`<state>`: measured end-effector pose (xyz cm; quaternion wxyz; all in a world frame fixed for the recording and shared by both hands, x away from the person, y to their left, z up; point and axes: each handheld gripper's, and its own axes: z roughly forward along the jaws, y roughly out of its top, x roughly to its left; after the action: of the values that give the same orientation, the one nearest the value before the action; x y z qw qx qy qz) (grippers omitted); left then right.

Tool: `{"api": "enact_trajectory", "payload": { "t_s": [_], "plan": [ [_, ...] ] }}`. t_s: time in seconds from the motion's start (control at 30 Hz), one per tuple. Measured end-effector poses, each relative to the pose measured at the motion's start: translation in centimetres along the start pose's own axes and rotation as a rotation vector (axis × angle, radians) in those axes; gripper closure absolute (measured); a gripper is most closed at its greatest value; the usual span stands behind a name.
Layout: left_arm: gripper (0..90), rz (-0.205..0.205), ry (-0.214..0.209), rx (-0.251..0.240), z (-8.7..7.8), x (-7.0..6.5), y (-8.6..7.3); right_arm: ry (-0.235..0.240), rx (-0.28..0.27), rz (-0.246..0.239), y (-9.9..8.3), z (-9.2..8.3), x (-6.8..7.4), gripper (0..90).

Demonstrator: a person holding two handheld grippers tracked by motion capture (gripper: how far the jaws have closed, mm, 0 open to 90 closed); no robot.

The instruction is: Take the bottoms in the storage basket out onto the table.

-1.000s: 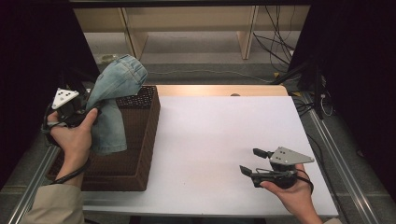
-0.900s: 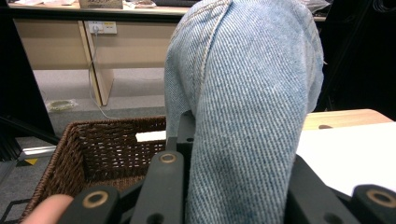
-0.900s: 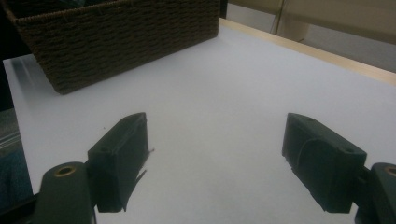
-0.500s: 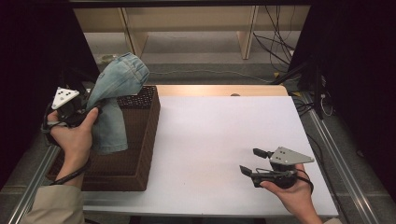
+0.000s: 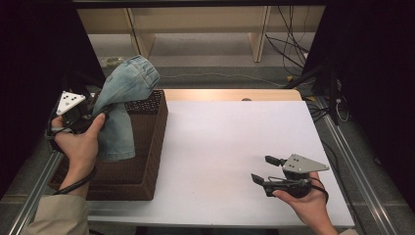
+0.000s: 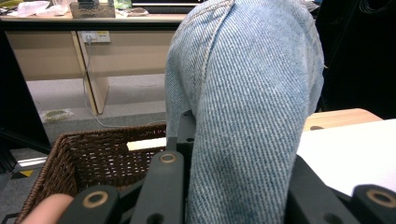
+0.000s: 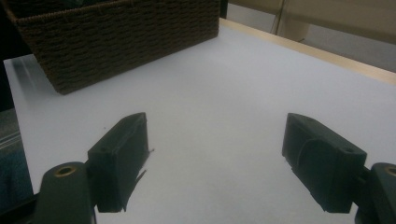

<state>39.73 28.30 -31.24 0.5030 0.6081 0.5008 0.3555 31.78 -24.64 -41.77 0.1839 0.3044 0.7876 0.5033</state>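
Observation:
A pair of light blue jeans (image 5: 125, 93) hangs bunched above a dark brown wicker basket (image 5: 147, 161) at the table's left side. My left gripper (image 5: 98, 115) is shut on the jeans, and the lower folds drape down into the basket. In the left gripper view the denim (image 6: 247, 93) is pinched between the black jaws of the left gripper (image 6: 233, 186), with the basket (image 6: 93, 154) below. My right gripper (image 5: 262, 169) hovers open over the white table (image 5: 235, 132) at the front right. In the right gripper view nothing lies between the jaws of the right gripper (image 7: 217, 158).
The basket (image 7: 116, 37) stands along the left edge of the white tabletop (image 7: 224, 79). Beyond the table's far edge are wooden shelf legs (image 5: 259, 34) and cables (image 5: 293, 49) on the floor. Dark curtains flank both sides.

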Motion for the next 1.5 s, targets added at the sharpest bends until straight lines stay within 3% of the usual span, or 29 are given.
{"api": "enact_trajectory", "payload": {
  "t_s": [1.5],
  "plan": [
    [74.2,0.072,-0.032,-0.031,-0.6,-2.1,0.8,0.001,-0.003,0.002,0.0,0.0,-0.1,23.8]
  ]
}}
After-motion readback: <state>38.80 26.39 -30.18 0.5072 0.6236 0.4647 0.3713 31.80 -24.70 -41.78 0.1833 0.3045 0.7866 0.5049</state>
